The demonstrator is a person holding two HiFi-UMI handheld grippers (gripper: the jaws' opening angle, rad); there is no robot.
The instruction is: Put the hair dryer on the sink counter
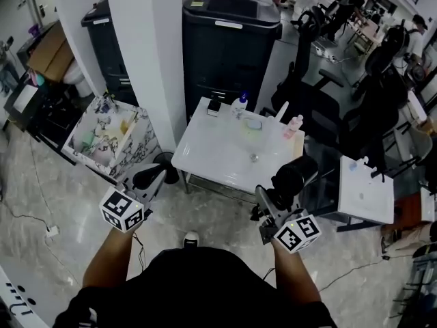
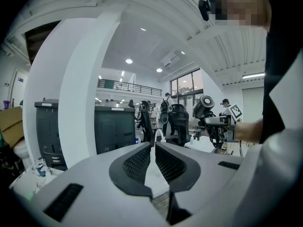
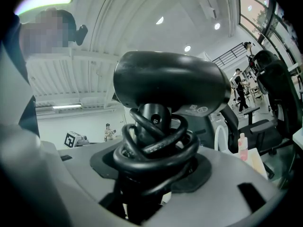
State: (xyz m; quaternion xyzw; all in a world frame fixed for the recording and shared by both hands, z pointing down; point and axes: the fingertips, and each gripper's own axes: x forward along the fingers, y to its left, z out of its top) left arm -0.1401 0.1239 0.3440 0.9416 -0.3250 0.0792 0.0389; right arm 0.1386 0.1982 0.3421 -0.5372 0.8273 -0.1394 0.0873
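**Holding record: hair dryer off the near right corner of the worktop**

Item 1, hair dryer (image 1: 295, 176): black, barrel uppermost, not resting on the worktop (image 1: 218, 156). It is held in the air just beside the worktop's near right corner. Its black cord (image 3: 156, 145) is wound in loops round the handle.

Item 2, right tool (image 1: 270, 203): clenched on the cord-wrapped handle below the barrel, as the right gripper view shows.

Item 3, left tool (image 1: 153, 178): off the worktop's near left corner. The jaws are drawn together with only a sliver between the ribbed pads (image 2: 137, 162), and nothing is held.

Item 4, worktop: white and rectangular, set at an angle to the person.
- At its far edge: a pump bottle (image 1: 240, 105) and a small dark object (image 1: 214, 105).
- Towards its far right corner: a pink bottle (image 1: 293, 125).

Surroundings:
- A tall black bin (image 1: 229, 46) stands behind the worktop.
- Black office chairs (image 1: 321, 108) stand to its right.
- A marble-patterned box (image 1: 109, 139) stands to its left.
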